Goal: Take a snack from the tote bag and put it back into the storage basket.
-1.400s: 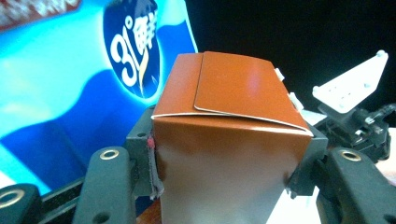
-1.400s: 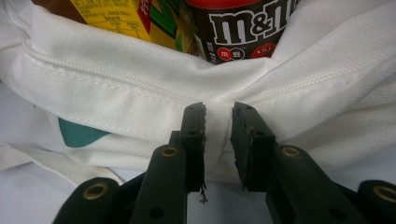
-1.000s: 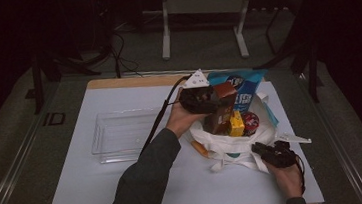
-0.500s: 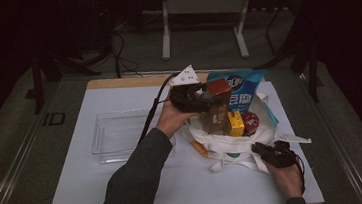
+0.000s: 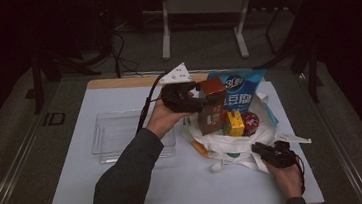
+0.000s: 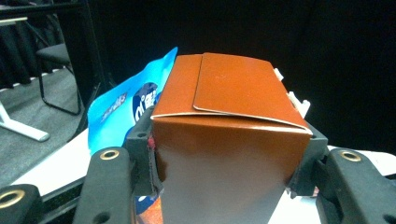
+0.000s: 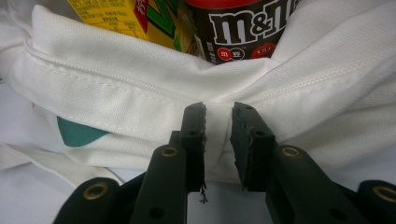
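A brown carton [image 5: 213,104] hangs upright over the open white cloth bag [image 5: 234,149], with my left gripper [image 5: 204,97] shut on its upper sides. In the left gripper view the pads [image 6: 144,154] press both sides of the carton [image 6: 229,140], and a blue snack pouch [image 6: 119,109] stands behind it. My right gripper [image 5: 258,150] is at the bag's near rim, its jaws [image 7: 218,122] pinched on a fold of the white fabric [image 7: 140,93]. Inside the bag stand the blue pouch [image 5: 240,88], a yellow carton [image 5: 234,123] and a dark M&M's tub [image 5: 250,121].
An empty clear plastic tray [image 5: 114,136] lies on the white mat [image 5: 77,192] left of the bag. The bag's straps [image 5: 235,164] trail toward the front edge. Beyond the table stand a white frame [image 5: 200,9] and cables on the floor.
My left gripper has risen and shifted left with the brown carton, lifting it higher out of the bag. The right gripper has stayed on the bag's rim.
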Available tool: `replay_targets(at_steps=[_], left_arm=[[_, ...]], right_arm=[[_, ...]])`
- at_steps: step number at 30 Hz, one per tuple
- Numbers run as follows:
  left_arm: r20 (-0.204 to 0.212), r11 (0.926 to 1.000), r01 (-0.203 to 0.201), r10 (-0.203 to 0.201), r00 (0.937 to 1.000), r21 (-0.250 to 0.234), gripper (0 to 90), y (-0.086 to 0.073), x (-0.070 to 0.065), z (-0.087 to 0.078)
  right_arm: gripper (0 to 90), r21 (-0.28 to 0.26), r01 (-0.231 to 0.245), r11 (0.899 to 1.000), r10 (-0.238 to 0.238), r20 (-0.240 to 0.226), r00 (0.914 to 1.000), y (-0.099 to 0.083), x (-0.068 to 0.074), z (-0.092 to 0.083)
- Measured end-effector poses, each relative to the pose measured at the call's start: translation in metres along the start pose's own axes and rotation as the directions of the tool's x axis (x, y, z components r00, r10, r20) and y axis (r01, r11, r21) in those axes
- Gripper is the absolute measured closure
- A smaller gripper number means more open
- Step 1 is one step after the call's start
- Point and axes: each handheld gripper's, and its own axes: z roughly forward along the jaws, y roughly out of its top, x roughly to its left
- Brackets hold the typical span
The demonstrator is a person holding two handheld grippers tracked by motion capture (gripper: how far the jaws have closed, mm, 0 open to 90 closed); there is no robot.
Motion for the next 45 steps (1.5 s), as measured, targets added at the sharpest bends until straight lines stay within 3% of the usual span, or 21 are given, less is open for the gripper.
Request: replay_targets(at_steps=[14, 30, 34, 45], left_arm=[[0.008, 0.9999, -0.003, 0.003, 1.0, -0.01, 42.8, 0.009, 0.001, -0.028], [0.006, 0.9998, -0.02, 0.02, 0.9998, 0.004, 42.7, 0.008, 0.008, -0.058], [0.031, 0.9997, -0.018, 0.018, 0.9993, -0.017, 42.8, 0.006, 0.01, -0.068], [0.035, 0.9992, -0.039, 0.039, 0.9986, -0.008, 42.7, 0.001, 0.014, -0.093]], right_arm=[[74.8, 0.0, 0.0, 1.0, 0.0, 0.0, 1.0, 0.0, 0.0, 0.0], [74.8, 0.0, -0.001, 1.0, 0.001, 0.0, 1.0, 0.0, 0.0, 0.0], [74.8, 0.0, -0.002, 1.0, 0.002, 0.0, 1.0, 0.0, 0.0, 0.0], [74.8, 0.0, -0.002, 1.0, 0.002, 0.001, 1.0, 0.0, 0.0, 0.0]])
